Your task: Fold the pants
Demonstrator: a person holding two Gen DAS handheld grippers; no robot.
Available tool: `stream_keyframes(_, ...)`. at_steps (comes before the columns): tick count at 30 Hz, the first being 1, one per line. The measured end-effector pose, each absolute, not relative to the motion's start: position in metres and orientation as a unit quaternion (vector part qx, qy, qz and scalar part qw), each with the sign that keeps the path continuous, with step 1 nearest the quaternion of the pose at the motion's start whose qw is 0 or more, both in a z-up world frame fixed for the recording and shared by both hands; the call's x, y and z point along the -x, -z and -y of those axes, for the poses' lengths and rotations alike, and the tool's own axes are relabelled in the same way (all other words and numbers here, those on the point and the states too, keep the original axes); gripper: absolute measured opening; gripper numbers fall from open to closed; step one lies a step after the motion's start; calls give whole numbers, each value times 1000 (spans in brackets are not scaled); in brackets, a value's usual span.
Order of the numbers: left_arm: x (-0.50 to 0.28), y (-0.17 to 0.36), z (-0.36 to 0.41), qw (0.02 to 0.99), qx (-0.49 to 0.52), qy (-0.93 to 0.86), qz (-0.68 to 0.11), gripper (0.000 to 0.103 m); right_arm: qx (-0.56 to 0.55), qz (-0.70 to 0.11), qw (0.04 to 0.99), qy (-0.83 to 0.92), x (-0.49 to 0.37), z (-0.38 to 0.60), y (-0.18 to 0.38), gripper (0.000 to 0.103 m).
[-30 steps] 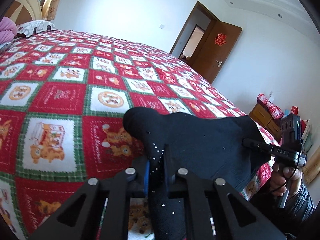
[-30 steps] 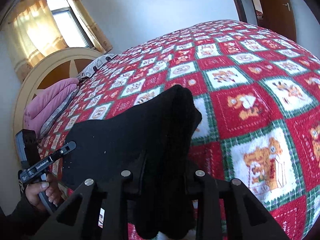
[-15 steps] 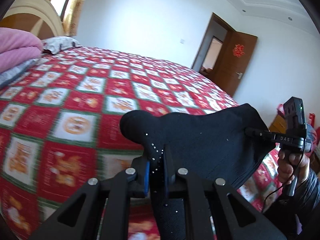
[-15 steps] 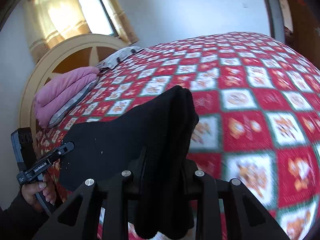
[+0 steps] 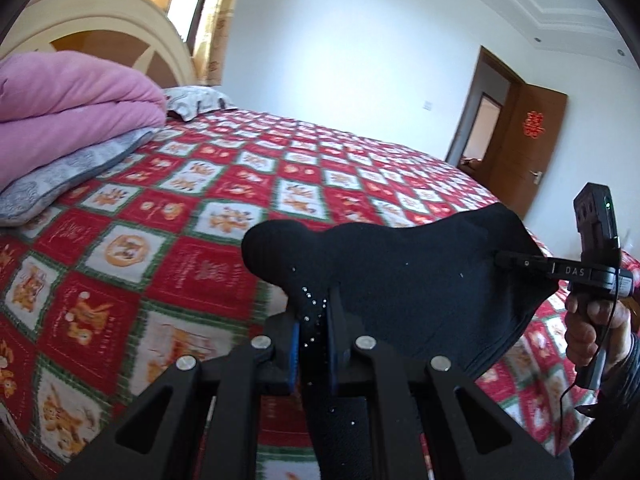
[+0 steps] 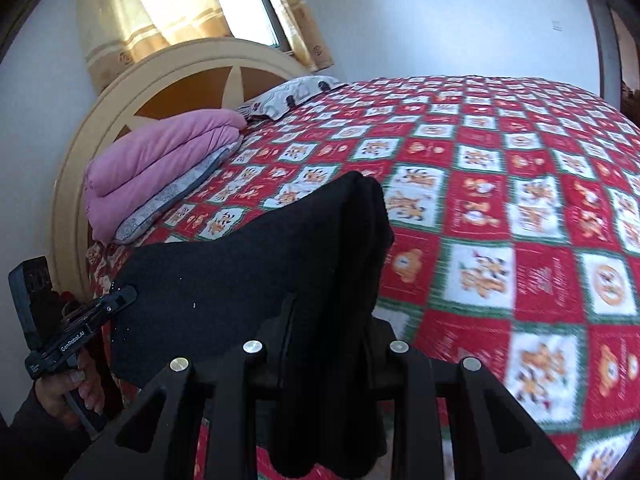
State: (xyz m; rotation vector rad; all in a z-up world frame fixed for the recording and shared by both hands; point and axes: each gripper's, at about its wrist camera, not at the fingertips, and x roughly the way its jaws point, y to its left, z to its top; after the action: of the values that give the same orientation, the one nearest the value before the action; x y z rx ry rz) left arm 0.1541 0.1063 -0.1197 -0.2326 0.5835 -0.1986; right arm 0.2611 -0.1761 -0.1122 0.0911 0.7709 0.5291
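Black pants (image 5: 408, 280) stretch crosswise between left claw (image 5: 314, 320) and right claw (image 6: 328, 320).

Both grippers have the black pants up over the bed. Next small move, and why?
Probably lower both together onto the red checkered bedspread. The left gripper and right gripper are each shut on an edge of the black pants, which hang stretched between them above bare bedspread, clear of the pink quilt, so nothing seems to block laying them flat.

Both hand-held grippers (image 5: 314, 334) (image 6: 328, 320) clamped, raised.
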Motion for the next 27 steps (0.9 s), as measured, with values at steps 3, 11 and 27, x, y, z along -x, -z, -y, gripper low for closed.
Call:
stream_keyframes(3,-159,133,-114,942,122,91,-298,12,-41,-381,887,-256,-272,162,119,27)
stream_keyframes(11,-165,152,-112,940,111,87,-310,15,-39,-414,879,-234,-289,161,144,27)
stream_keyframes(27,-169,170,-123,937,94,52,-333,76,-39,-446,873,-193,-303,165,171,46)
